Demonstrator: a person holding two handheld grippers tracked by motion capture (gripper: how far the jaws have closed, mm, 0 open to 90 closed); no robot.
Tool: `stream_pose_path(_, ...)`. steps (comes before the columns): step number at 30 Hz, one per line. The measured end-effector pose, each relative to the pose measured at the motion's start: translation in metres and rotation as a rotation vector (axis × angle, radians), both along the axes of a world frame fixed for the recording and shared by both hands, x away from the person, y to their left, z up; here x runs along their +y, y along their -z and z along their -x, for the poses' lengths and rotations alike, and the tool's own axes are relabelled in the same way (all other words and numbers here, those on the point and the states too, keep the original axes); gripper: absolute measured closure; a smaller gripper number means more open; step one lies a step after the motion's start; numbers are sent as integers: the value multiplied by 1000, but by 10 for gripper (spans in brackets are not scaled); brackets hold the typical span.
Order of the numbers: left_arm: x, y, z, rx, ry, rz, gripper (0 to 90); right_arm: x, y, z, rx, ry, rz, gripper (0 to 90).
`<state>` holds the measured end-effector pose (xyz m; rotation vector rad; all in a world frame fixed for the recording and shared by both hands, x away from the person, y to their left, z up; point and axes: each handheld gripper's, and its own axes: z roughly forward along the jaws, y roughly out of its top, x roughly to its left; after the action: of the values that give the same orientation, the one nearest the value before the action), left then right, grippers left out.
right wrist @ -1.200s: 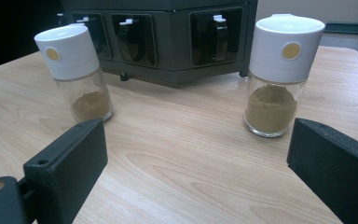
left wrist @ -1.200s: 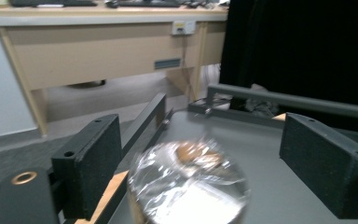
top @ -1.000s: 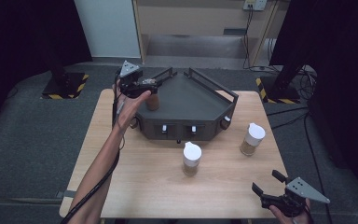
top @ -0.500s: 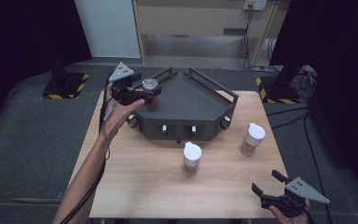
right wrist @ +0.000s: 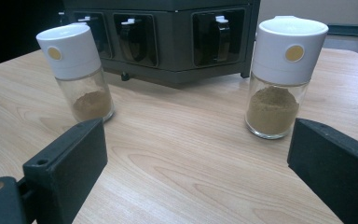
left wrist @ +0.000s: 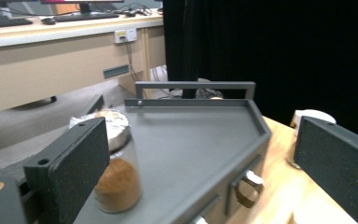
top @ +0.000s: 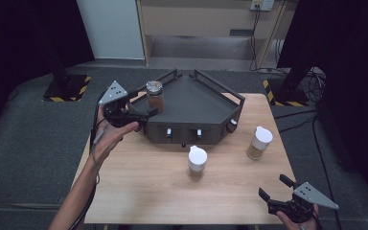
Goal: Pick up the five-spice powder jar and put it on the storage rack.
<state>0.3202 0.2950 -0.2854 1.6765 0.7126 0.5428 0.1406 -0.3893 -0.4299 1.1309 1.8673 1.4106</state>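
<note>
A glass jar [top: 155, 95] of brown powder with a silver lid stands upright at the left corner of a dark grey tray rack [top: 196, 100]. My left gripper [top: 144, 103] is just left of it, open. Its jaws have just been opening, with nothing between them. In the left gripper view the jar [left wrist: 116, 182] shows past the left jaw, on the rack top [left wrist: 191, 140]. My right gripper [top: 274, 187] hovers open and empty near the table's front right corner. It faces two white-capped jars [right wrist: 77, 70] [right wrist: 284, 74].
The two white-capped jars [top: 197, 162] [top: 259, 142] stand on the wooden table [top: 148, 191] in front of the rack. The rack has raised rails at the back and knobbed drawers [right wrist: 135, 37] along its front. Dark floor surrounds the table.
My left gripper has let go of the silver-lidded jar and drawn back to the left. The jar stays standing on the rack. The right gripper has not moved.
</note>
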Motion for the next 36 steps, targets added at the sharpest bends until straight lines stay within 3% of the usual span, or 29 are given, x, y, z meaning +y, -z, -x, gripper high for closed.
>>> stream_pose_path(17, 29, 51, 58, -24, 37, 1, 21, -1, 0, -1, 8, -3, -8, 39)
stream_pose_path(24, 43, 82, 77, -16, 45, 50, 24, -1, 0, -1, 11, -8, -6, 39)
stream_pose_path(27, 47, 96, 89, -11, 23, 35, 25, -1, 0, -1, 10, -8, -4, 39)
stream_pose_path(36, 65, 128, 109, 11, -16, 66, 29, -1, 0, -1, 10, -5, -6, 39)
